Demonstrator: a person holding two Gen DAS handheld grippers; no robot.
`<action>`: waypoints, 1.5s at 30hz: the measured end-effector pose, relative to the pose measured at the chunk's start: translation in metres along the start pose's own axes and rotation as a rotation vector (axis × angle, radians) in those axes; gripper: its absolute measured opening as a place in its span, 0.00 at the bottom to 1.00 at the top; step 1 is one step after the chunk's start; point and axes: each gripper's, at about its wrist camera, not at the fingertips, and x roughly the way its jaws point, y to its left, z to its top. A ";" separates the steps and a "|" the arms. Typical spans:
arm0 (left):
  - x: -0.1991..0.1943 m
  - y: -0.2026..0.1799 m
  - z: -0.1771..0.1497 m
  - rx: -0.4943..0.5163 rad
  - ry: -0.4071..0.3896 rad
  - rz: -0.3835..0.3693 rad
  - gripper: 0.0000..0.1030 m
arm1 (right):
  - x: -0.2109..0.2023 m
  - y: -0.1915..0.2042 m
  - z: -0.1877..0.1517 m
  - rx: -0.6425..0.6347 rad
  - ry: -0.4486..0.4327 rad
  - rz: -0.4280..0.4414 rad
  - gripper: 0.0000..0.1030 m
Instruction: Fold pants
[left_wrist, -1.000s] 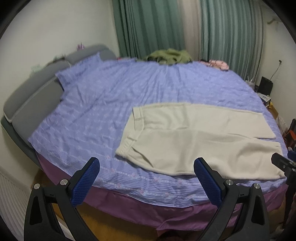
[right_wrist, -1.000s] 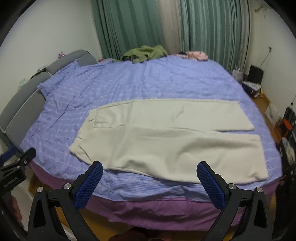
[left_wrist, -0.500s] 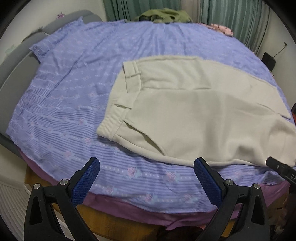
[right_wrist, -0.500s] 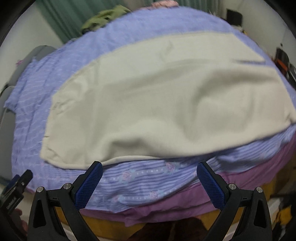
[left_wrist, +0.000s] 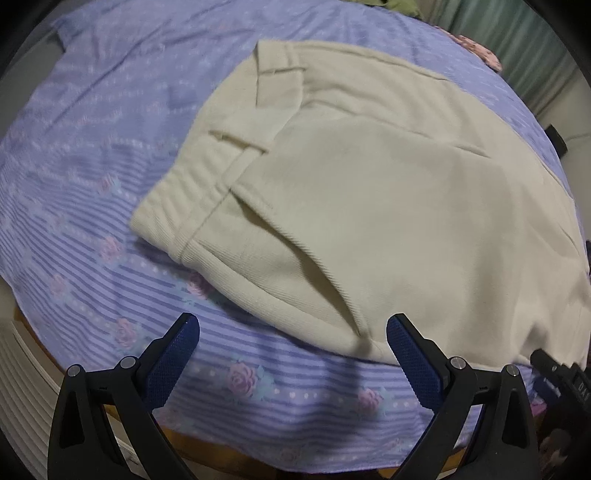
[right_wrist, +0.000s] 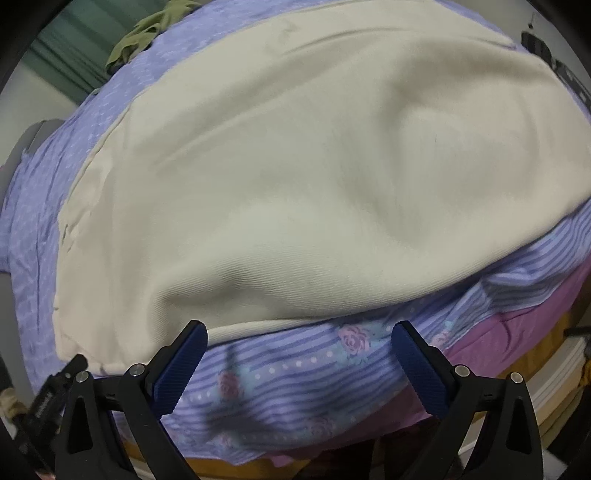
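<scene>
Cream pants (left_wrist: 369, 192) lie flat on the bed, waistband (left_wrist: 192, 199) to the left, legs running right. In the right wrist view the near leg (right_wrist: 314, 177) fills the frame, its long edge close to the bed's front. My left gripper (left_wrist: 293, 325) is open and empty, just short of the near edge of the pants by the hip pocket. My right gripper (right_wrist: 299, 334) is open and empty, hovering at the near leg's edge; its left fingertip (right_wrist: 194, 334) sits just at the hem line.
The bed has a purple striped floral sheet (left_wrist: 92, 184) over a magenta layer (right_wrist: 517, 332). Green clothing (right_wrist: 147, 29) lies at the far side by green curtains. The other gripper's tip shows at the frame edges (left_wrist: 561, 373) (right_wrist: 55, 387).
Both grippers have moved down and forward, close to the near edge of the pants. Both stayed open. The pants have not moved.
</scene>
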 end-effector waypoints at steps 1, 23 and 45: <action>0.005 0.001 0.001 -0.011 0.008 -0.007 1.00 | 0.002 -0.001 0.001 0.006 0.007 0.003 0.95; -0.030 -0.012 0.024 -0.025 0.017 -0.081 0.14 | -0.024 0.017 0.046 -0.066 -0.018 0.007 0.21; -0.135 -0.031 0.066 -0.015 -0.136 -0.048 0.09 | -0.155 0.057 0.077 -0.236 -0.120 0.012 0.14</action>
